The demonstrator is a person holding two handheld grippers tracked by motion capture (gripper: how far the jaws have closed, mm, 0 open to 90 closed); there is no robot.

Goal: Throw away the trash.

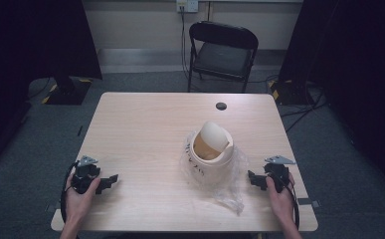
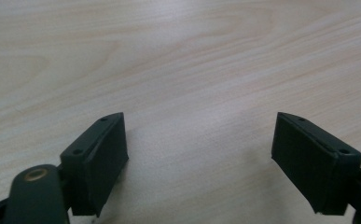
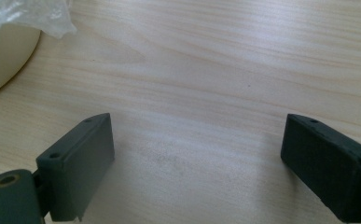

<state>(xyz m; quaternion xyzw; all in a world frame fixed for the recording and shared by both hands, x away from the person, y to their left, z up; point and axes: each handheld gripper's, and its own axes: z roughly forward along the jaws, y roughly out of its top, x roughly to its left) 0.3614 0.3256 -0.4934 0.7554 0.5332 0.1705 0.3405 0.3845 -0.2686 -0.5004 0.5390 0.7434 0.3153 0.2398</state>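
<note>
Desk (image 1: 145,124) of pale wood grain carries one thing near its middle, a little toward the right edge: a cream plastic bin with a domed swing lid (image 1: 211,147), standing upright with the lid tipped so the tan inside shows. A crumpled clear plastic bag (image 1: 232,191) wraps around the bin's lower body and spills onto the desk toward the near edge. In the right gripper view the bin's curved cream wall (image 3: 3,53) and a corner of the clear bag (image 3: 38,16) sit at the upper left, well apart from the pads.

Your left tool (image 1: 111,180) lies near the near left corner of the desk, held in your left hand (image 1: 78,196), pointing toward the bin but well apart from it. Its jaws stand released and wide, and in the left gripper view its two black pads (image 2: 103,158) have bare wood between them.

Your right tool (image 1: 252,178) sits near the near right edge, held in your right hand (image 1: 279,196), pointing inward, just beside the bag's edge. Its jaws are also released, with bare wood between its pads (image 3: 82,158).

Beyond the far edge a black folding chair (image 1: 223,50) stands on the grey floor, and a small dark round grommet (image 1: 221,106) sits in the desk near that far edge.
</note>
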